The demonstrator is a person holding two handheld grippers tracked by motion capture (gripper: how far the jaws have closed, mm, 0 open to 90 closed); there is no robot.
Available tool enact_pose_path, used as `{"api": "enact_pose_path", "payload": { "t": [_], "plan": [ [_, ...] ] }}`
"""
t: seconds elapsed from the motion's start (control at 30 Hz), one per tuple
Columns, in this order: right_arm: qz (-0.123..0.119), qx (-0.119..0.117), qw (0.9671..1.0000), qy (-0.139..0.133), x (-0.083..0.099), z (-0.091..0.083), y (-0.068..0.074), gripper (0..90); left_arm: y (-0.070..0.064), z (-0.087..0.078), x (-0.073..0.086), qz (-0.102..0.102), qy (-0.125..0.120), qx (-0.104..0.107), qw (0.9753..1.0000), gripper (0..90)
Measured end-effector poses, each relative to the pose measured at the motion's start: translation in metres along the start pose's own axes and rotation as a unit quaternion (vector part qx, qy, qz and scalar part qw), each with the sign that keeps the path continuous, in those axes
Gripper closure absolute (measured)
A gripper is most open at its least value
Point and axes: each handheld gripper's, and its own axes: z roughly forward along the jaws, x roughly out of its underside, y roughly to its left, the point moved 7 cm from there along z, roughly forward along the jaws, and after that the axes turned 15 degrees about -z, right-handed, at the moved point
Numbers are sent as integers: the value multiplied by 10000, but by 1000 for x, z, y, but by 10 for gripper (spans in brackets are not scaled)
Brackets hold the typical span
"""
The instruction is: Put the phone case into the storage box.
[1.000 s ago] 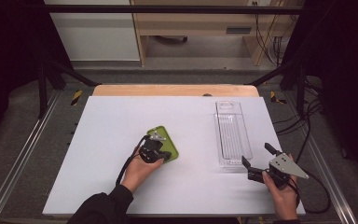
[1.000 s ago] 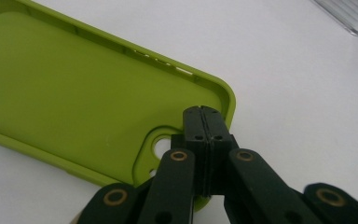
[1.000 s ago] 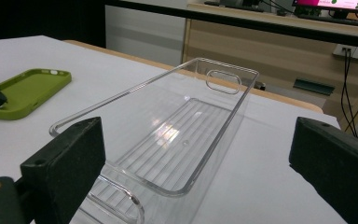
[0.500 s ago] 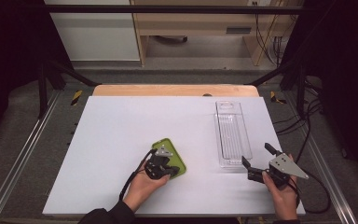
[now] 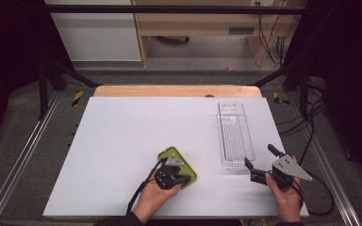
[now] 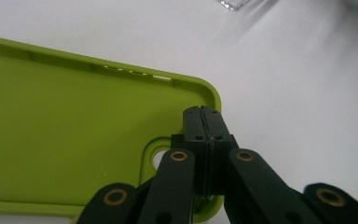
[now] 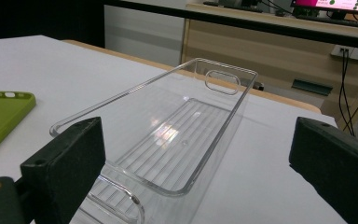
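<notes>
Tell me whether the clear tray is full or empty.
Empty: the clear tray shows only its ribbed floor in the right gripper view, with nothing inside.

The left gripper (image 5: 181,179) hides part of the green case (image 5: 169,154), whose far side runs off-frame.

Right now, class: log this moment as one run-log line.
left gripper: jaws shut on green phone case rim | right gripper: jaws open, facing clear tray | both on white table
</notes>
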Motion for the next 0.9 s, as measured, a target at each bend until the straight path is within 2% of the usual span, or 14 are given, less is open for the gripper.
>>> {"api": "enact_pose_path", "payload": {
  "t": [0.23,0.37,0.43,0.57,0.63,0.67,0.7,0.8,0.83,0.87,0.9],
  "plan": [
    [-5,25,10000,-35,-1,0,-1,41,-4,6,-3,-39,-56,4,10000,900],
    [13,9,10000,-30,-1,0,0,41,-6,8,-3,9,-105,-22,9999,900],
    [11,22,10000,-53,-2,-1,0,41,-7,7,-5,31,-204,-12,9998,900],
    [11,76,9999,-85,-4,-3,-2,41,-6,0,-11,147,-613,-73,9980,900],
    [104,114,9998,-83,-4,-4,-3,41,-3,-9,-13,181,-901,-163,9956,900],
    [268,114,9995,-95,-5,-5,-4,41,0,-14,-14,247,-1028,-266,9940,900],
    [268,114,9995,-95,-5,-5,-4,41,3,-19,-14,292,-1123,-335,9927,900],
    [483,130,9987,-102,-7,-7,-4,33,18,-38,-15,447,-1494,-628,9858,900],
    [631,126,9978,-147,-8,-8,-5,28,23,-42,-15,436,-1574,-684,9842,900],
    [692,153,9973,-174,-9,-8,-6,26,30,-51,-14,350,-1762,-709,9812,900],
    [672,210,9974,-152,-9,-9,-8,28,36,-59,-13,309,-1877,-707,9792,900]
  ]
}}
